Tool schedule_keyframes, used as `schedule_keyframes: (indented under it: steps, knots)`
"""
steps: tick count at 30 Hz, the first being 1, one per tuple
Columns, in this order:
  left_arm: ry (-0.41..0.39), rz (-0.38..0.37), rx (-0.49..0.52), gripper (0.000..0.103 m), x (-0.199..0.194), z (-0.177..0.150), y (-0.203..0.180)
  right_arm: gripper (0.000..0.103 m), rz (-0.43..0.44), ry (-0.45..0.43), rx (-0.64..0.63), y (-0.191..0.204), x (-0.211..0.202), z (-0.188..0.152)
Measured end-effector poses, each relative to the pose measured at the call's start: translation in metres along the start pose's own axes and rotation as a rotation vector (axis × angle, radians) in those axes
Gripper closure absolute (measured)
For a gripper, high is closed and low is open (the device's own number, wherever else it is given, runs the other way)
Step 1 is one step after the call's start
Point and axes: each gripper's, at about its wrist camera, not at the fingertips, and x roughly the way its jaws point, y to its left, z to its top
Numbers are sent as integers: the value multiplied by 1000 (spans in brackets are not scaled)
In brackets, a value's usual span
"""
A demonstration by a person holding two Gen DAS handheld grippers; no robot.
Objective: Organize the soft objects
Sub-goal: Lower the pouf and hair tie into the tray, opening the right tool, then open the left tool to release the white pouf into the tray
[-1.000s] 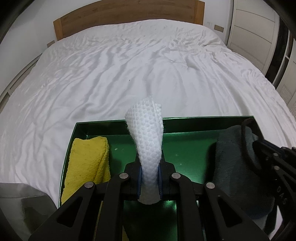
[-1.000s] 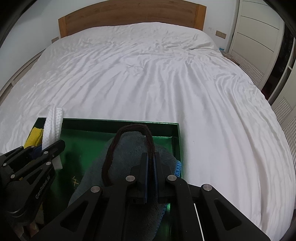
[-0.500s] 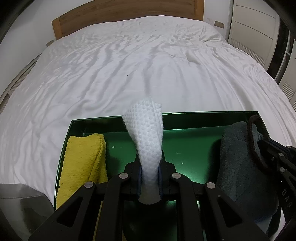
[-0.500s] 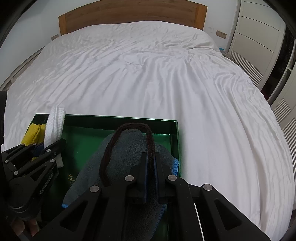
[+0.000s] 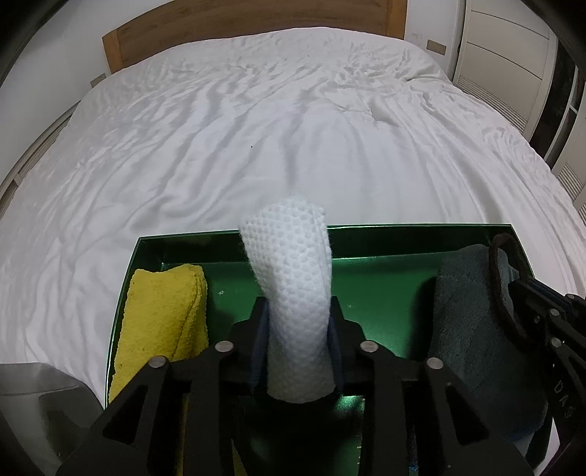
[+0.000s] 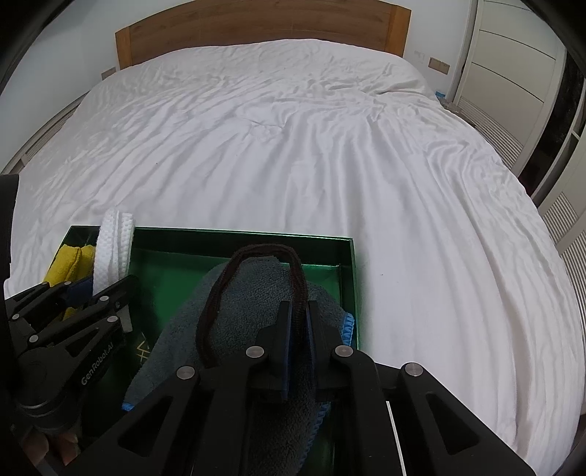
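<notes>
A green tray (image 5: 384,234) lies on the white bed near me. My left gripper (image 5: 296,322) is shut on a folded white waffle cloth (image 5: 293,278) that stands upright over the tray's middle. A folded yellow cloth (image 5: 161,322) lies at the tray's left end. A grey towel (image 5: 465,322) fills the right end. My right gripper (image 6: 298,322) is shut on a dark brown hair band (image 6: 256,278) that loops above the grey towel (image 6: 249,315). The left gripper (image 6: 84,293) and white cloth (image 6: 113,249) also show in the right wrist view.
The white wrinkled bed sheet (image 5: 256,128) stretches ahead to a wooden headboard (image 6: 256,33). White wardrobe doors (image 6: 512,73) stand to the right. The tray's far rim (image 6: 238,234) sits close in front of both grippers.
Both grippers have risen and tilted slightly, so the tray sits lower in both views. Both grips are unchanged.
</notes>
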Motion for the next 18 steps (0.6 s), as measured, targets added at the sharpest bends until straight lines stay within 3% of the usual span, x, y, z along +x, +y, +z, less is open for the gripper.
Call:
schedule_keyframes:
  steps: [7, 10, 12, 18]
  knots:
    - [-7, -10, -3, 69, -3, 2, 0, 89, 3, 0, 15, -2, 0, 1]
    - [-15, -2, -5, 69, -6, 4, 0, 78, -2, -6, 21, -2, -3, 1]
    - [-15, -8, -9, 69, -7, 5, 0, 66, -7, -15, 27, -3, -6, 1]
    - [-37, -2, -20, 69, -17, 8, 1, 58, 5, -27, 46, -4, -15, 1]
